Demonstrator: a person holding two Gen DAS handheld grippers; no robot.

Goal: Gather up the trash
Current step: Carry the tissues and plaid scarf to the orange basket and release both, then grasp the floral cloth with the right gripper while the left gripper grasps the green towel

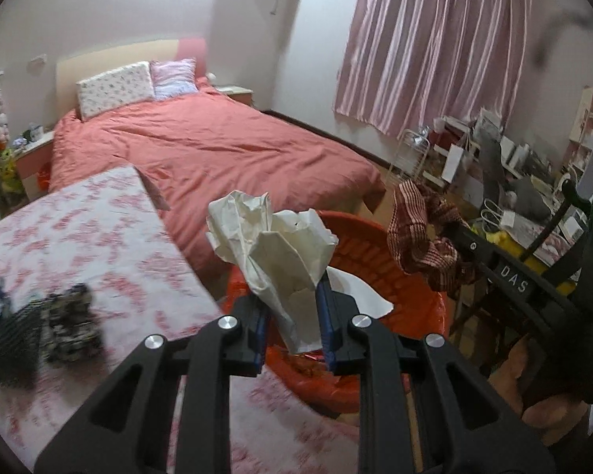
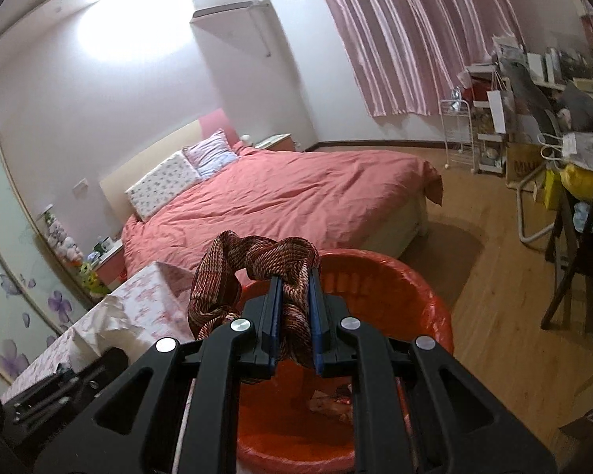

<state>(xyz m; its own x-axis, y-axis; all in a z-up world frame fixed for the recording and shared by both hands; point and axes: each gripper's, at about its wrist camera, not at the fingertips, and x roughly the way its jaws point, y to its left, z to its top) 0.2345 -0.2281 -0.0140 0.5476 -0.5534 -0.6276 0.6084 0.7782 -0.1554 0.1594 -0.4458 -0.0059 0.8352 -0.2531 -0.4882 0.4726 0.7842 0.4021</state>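
My left gripper (image 1: 292, 308) is shut on a crumpled white paper (image 1: 272, 245) and holds it over the near rim of a red bin (image 1: 375, 252) lined with a red bag. My right gripper (image 2: 294, 300) is shut on a red-brown striped cloth (image 2: 253, 260) and holds it above the same bin (image 2: 407, 300). The cloth (image 1: 423, 237) and the right gripper's body also show at the right of the left wrist view. Some wrappers (image 2: 332, 401) lie in the bottom of the bin.
A table with a pink floral cloth (image 1: 99, 237) is at the left, with dark patterned items (image 1: 63, 320) on it. A bed with a red cover (image 1: 225, 150) lies behind. Cluttered shelves and a chair (image 2: 573, 260) stand at the right on the wooden floor.
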